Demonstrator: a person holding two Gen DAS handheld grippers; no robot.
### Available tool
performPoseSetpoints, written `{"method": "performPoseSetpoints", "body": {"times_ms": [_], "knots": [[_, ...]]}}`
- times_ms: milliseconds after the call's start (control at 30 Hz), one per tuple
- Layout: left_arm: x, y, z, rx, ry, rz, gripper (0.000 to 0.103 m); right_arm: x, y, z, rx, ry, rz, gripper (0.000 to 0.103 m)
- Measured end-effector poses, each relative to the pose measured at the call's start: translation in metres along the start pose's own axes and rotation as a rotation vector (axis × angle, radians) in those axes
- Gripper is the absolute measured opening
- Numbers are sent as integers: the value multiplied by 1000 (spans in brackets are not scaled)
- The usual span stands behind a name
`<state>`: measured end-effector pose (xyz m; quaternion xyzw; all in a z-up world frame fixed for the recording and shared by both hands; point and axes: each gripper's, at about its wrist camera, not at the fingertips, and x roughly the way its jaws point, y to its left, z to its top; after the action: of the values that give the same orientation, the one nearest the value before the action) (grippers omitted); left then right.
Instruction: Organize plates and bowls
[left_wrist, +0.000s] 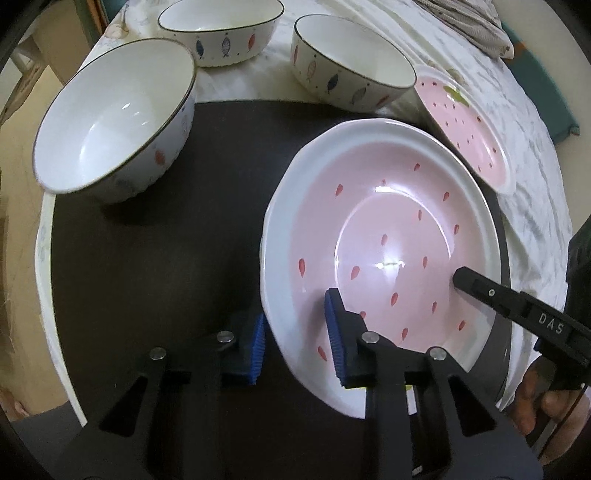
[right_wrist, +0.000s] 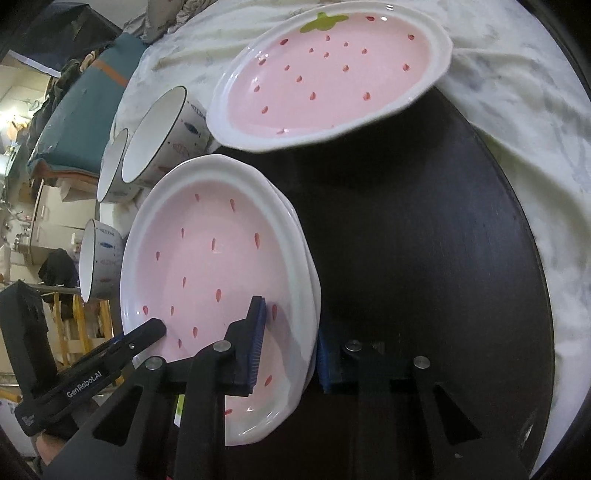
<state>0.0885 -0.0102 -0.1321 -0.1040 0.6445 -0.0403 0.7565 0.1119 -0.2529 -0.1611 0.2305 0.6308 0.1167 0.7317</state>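
A pink strawberry plate with a white rim lies on the dark round board; it seems to rest on another plate beneath. My left gripper straddles its near-left rim, one blue pad inside, one outside. My right gripper straddles the same plate at the opposite rim, and its finger shows in the left wrist view. A second pink plate lies farther off, half on the cloth. Three white fish-pattern bowls stand beyond.
The dark round board sits on a white marbled cloth. Folded teal fabric and a cushion lie at the table's far edge. Room furniture shows beyond the table on the left of the right wrist view.
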Motion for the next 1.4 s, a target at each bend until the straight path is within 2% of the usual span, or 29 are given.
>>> {"method": "performPoseSetpoints", "body": {"times_ms": [333, 633, 933, 1100, 1200, 1267, 1333, 1400], "knots": [[-13, 2, -34, 49, -5, 33, 23, -4, 6, -25, -32, 29, -20, 27], [-22, 7, -47, 63, -16, 43, 20, -6, 6, -44, -56, 67, -24, 27], [-21, 5, -44, 34, -30, 59, 21, -4, 5, -49, -39, 79, -17, 28], [-23, 1, -41, 52, -32, 79, 23, -6, 3, -51, -33, 72, -22, 27], [-26, 0, -39, 59, -49, 85, 33, -9, 5, -52, -50, 60, -45, 27], [-29, 0, -38, 66, -72, 108, 52, -12, 7, -51, -46, 48, -53, 27], [-32, -1, -39, 77, -93, 116, 59, -15, 6, -50, -39, 40, -57, 27], [-34, -3, -39, 96, -106, 130, 60, -19, 7, -49, -38, 24, -73, 27]]}}
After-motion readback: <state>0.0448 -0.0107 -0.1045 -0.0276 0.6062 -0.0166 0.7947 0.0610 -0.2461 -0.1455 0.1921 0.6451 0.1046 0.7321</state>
